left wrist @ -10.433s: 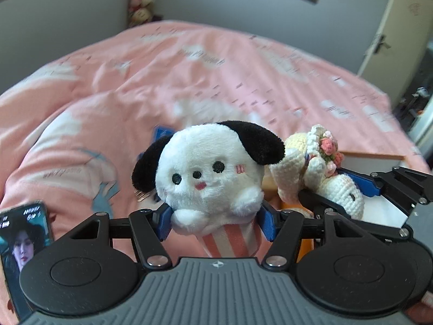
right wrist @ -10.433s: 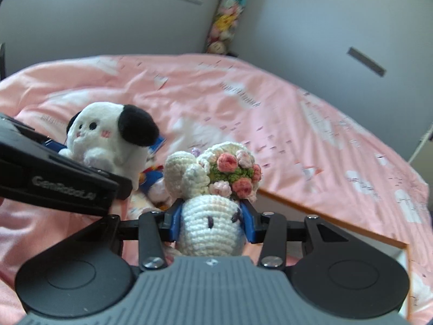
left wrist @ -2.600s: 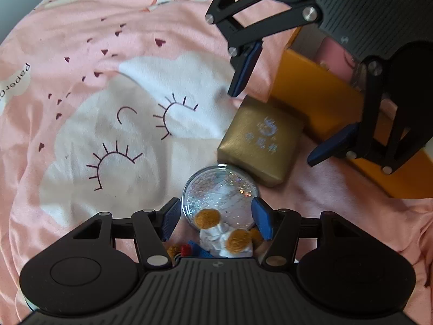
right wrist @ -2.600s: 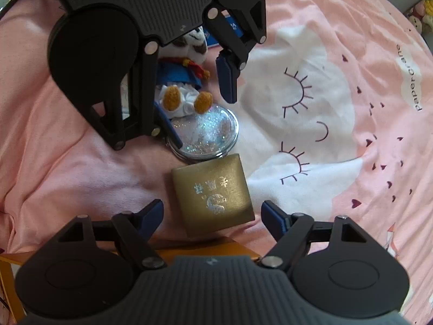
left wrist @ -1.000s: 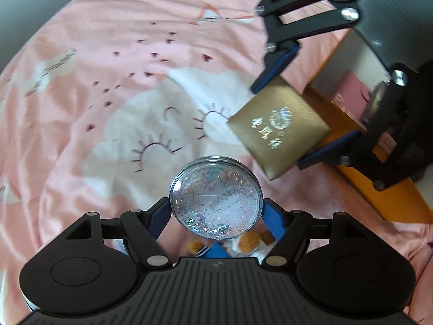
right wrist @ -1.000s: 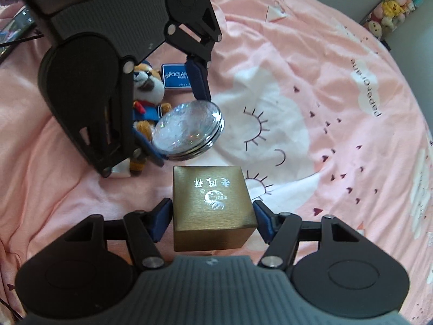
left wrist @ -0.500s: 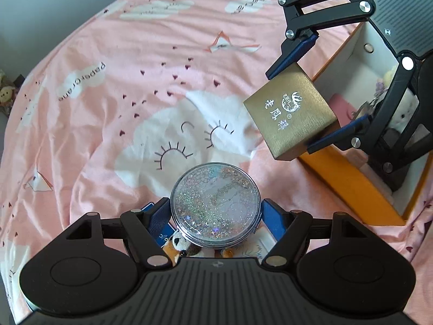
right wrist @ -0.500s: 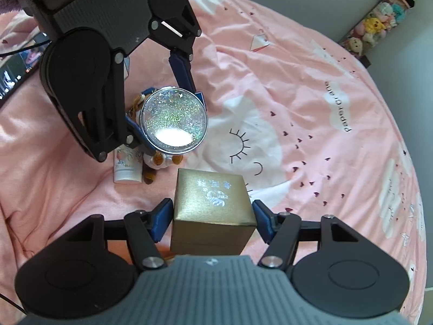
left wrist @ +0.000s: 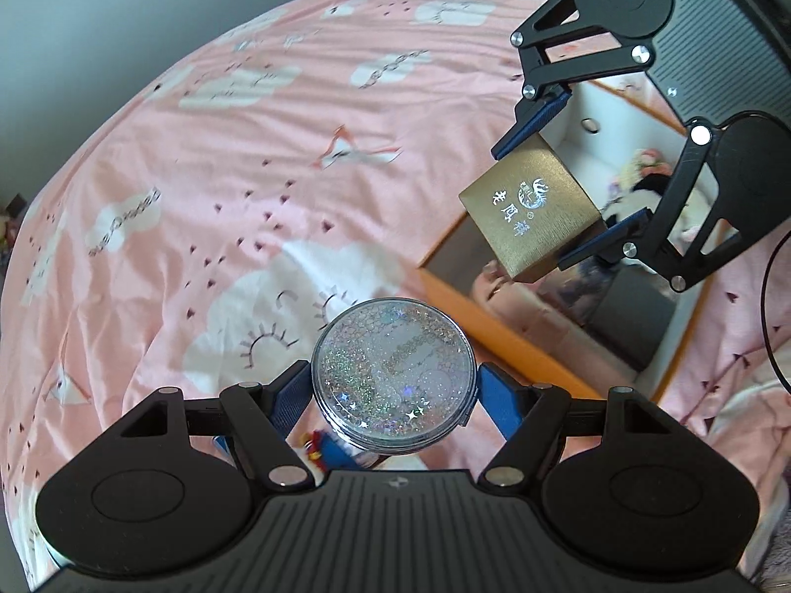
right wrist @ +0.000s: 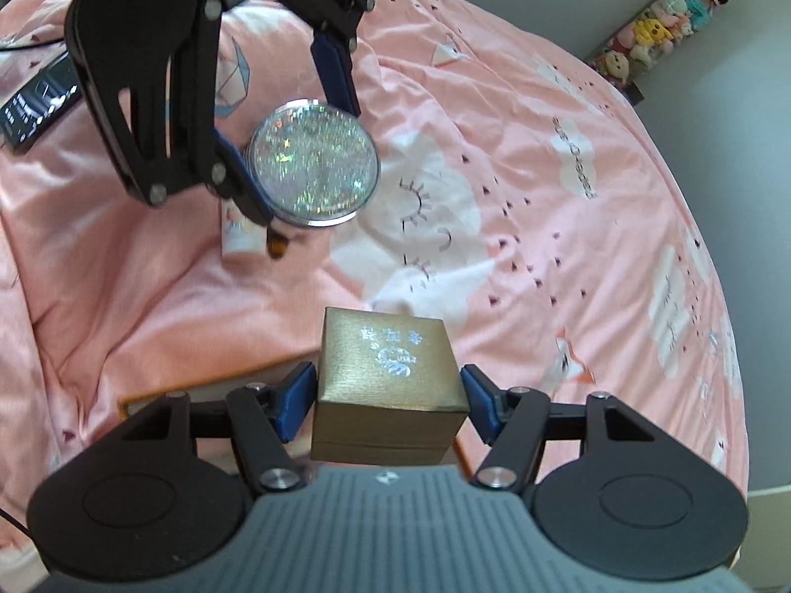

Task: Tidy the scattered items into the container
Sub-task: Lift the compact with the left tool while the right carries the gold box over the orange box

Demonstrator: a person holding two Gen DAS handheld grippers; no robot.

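Note:
My left gripper (left wrist: pixel 394 395) is shut on a round glitter compact (left wrist: pixel 394 375) and holds it above the pink bedspread; the compact also shows in the right wrist view (right wrist: pixel 314 163). My right gripper (right wrist: pixel 388 390) is shut on a gold box (right wrist: pixel 388 390), which hangs over the open orange-rimmed container (left wrist: pixel 474 318) in the left wrist view (left wrist: pixel 531 207). Plush toys (left wrist: pixel 642 183) lie inside the container.
A small white tube (right wrist: pixel 237 232) and a toy lie on the bed under the left gripper. A phone (right wrist: pixel 37 99) lies at the far left. A black cable (left wrist: pixel 771 306) runs at the right. A jar of plush toys (right wrist: pixel 662 29) stands by the wall.
Both grippers have lifted their items off the bed. The gold box has moved over the container, and the compact has risen and come nearer to it.

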